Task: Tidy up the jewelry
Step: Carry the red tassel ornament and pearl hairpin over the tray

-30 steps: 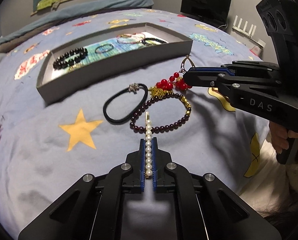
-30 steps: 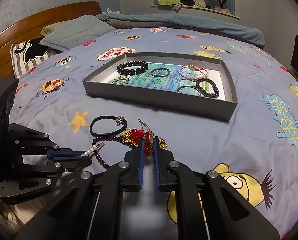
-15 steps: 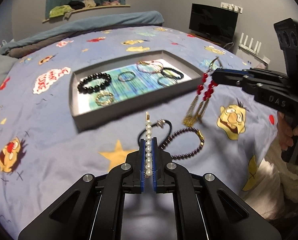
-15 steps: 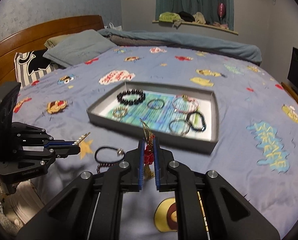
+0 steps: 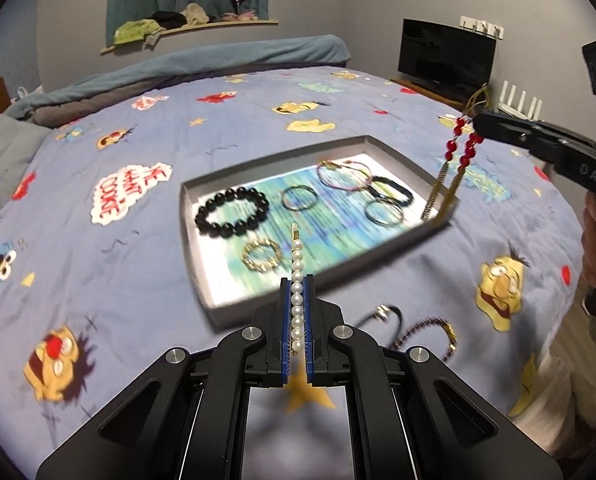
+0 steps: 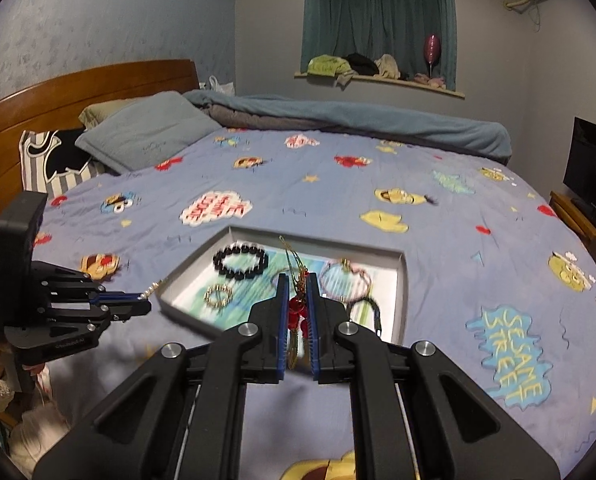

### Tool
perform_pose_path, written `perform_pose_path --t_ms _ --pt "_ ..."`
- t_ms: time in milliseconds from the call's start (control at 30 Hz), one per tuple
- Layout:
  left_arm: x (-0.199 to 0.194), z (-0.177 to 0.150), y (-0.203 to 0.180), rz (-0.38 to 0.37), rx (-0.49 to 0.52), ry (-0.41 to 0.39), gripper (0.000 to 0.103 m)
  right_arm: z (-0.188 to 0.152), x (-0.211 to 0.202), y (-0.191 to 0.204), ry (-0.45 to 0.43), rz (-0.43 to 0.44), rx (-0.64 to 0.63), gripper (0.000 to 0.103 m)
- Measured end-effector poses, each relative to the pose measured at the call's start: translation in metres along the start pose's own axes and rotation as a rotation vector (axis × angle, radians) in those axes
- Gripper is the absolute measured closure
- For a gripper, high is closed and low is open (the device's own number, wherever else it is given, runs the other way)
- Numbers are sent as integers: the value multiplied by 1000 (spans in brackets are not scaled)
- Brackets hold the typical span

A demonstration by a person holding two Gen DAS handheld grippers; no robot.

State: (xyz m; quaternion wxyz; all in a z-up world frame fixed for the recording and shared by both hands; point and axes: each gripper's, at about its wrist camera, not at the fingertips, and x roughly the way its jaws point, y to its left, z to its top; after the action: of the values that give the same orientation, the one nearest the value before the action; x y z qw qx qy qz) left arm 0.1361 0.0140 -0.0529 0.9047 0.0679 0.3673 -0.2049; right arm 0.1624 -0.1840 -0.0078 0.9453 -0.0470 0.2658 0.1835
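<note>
We've got the left gripper (image 5: 297, 312) clamped on the pearl clip (image 5: 296, 280) and the right gripper (image 6: 298, 312) on the red bead earrings (image 6: 297, 312), both up over the tray's (image 5: 330, 276) near edge. Five bracelets are in already; the hair tie (image 5: 384, 316) and dark bead bracelet (image 5: 430, 334) are still on the bedspread (image 5: 138, 280) near its front edge.

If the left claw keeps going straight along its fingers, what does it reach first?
Probably the near wall of the grey cardboard tray, then the small gold bead bracelet just inside. The left claw is shut on a pearl hair clip, whose tip would arrive first; depth is uncertain.
</note>
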Motion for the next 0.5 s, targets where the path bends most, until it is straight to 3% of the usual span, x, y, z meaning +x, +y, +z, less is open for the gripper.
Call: perform_pose_path --t_ms 200,500 --pt "37 20 19 44 -13 67 97 15 30 3 1 8 3 95" --pt "89 28 39 98 -44 168 97 8 83 21 63 59 9 95"
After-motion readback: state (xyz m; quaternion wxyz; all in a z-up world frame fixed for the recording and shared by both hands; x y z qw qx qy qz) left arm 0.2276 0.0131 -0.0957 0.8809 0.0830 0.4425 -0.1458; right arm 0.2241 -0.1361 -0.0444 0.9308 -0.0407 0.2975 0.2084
